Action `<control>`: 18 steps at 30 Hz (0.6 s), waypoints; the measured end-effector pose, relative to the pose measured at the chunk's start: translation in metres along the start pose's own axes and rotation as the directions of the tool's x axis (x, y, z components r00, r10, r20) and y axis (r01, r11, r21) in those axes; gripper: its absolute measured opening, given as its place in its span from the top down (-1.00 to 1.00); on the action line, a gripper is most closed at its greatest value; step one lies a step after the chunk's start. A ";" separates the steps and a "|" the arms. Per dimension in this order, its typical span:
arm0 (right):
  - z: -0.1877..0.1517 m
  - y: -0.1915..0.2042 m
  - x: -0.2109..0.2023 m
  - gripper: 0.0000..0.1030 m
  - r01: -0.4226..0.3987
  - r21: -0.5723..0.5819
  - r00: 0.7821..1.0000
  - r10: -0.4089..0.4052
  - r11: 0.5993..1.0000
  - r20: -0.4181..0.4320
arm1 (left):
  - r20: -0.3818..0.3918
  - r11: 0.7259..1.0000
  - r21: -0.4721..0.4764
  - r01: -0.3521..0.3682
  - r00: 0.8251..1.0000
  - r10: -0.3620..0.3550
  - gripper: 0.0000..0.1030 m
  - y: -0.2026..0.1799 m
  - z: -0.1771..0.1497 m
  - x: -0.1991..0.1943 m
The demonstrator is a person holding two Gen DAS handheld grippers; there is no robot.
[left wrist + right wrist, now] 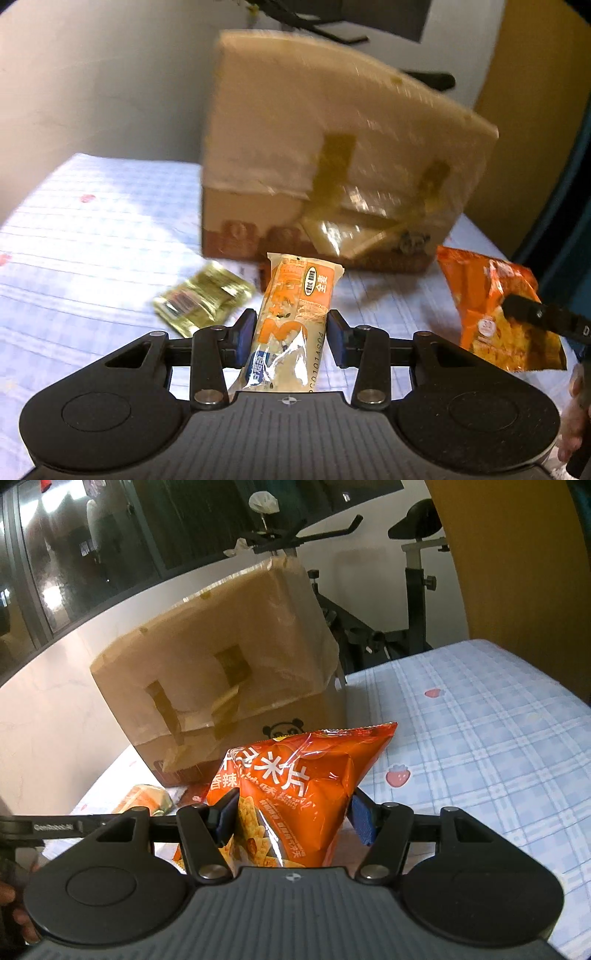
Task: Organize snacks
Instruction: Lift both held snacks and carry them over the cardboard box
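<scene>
Both snacks are lifted: the left gripper (291, 334) clamps an oat bar (291, 321), the right gripper (291, 818) pinches a chip bag (295, 797). Next, they need carrying into the far cardboard box (229, 657).

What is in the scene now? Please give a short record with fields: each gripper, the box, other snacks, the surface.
left gripper: shut on the long bread pack
right gripper: shut on the orange chip bag
cardboard box: behind both snacks, taped flaps
other snack: gold packet, lying on the cloth left of the bread pack
surface: blue checked cloth with strawberry prints
</scene>
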State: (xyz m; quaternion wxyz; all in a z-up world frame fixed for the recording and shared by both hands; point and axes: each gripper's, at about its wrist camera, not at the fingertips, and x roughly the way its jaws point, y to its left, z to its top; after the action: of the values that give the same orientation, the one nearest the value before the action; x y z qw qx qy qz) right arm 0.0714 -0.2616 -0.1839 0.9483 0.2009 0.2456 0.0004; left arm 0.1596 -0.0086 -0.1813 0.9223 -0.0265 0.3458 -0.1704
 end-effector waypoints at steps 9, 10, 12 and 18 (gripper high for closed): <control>0.042 0.021 -0.030 -0.22 -0.061 -0.031 0.991 0.065 0.998 0.119 | 0.186 1.000 -0.006 0.028 0.982 -0.027 0.16 -0.005 0.056 -0.046; 0.050 0.025 -0.032 -0.22 -0.071 -0.039 0.988 0.076 0.997 0.138 | 0.203 1.000 0.006 0.031 0.979 -0.031 0.16 -0.007 0.063 -0.049; 0.069 0.033 -0.036 -0.22 -0.092 -0.062 0.979 0.101 0.994 0.178 | 0.250 0.999 0.039 0.037 0.967 -0.046 0.16 -0.011 0.084 -0.055; 0.127 0.060 -0.025 -0.22 -0.126 -0.153 0.957 0.161 0.980 0.242 | 0.321 0.994 0.097 0.050 0.944 -0.079 0.16 -0.025 0.145 -0.048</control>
State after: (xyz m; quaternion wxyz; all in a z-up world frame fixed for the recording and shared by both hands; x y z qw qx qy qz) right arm 0.1143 -0.2572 -0.0475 0.9809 0.1513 0.1066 0.0604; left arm 0.2127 -0.0264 -0.0369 0.9608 -0.0252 0.1805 -0.2090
